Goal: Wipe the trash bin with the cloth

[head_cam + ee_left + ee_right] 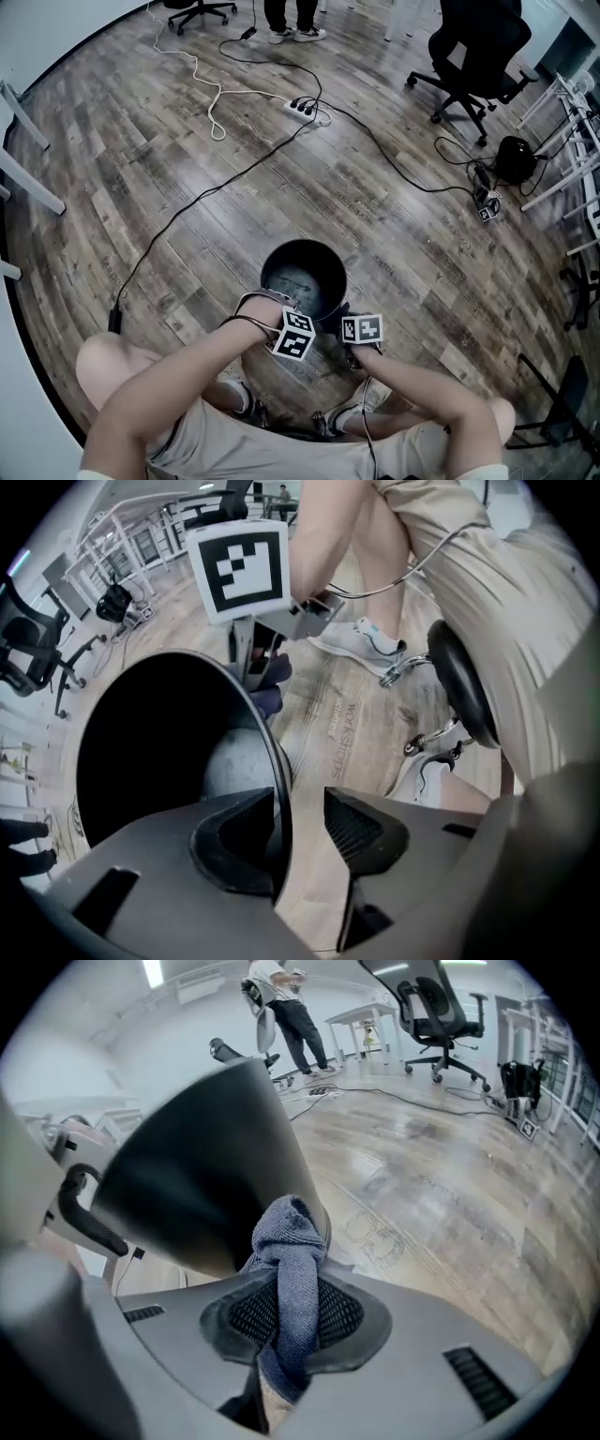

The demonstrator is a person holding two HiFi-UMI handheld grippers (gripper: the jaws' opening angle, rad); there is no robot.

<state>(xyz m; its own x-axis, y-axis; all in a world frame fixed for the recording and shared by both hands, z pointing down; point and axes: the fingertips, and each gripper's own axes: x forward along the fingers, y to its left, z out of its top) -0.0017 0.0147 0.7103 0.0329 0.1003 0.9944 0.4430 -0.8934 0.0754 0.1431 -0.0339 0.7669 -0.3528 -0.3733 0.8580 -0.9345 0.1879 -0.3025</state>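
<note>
A black round trash bin (281,251) stands on the wood floor just in front of the seated person's knees. My left gripper (300,817) points down over the bin's near edge, open, with the thin rim (274,761) between its jaws: one jaw inside, one outside. My right gripper (291,1312) is shut on a blue-grey cloth (289,1241), whose bunched end lies against the bin's outer wall (197,1166). In the left gripper view the right gripper (262,667) and the cloth (269,694) show beside the bin's far side. In the head view both grippers (298,326) (356,342) sit at the bin's near rim.
A black cable and a white power strip (305,108) run across the floor beyond the bin. An office chair (478,56) and white rack legs (562,141) stand at the far right. Another person's feet (291,33) are at the top. The stool's base (464,696) is close behind.
</note>
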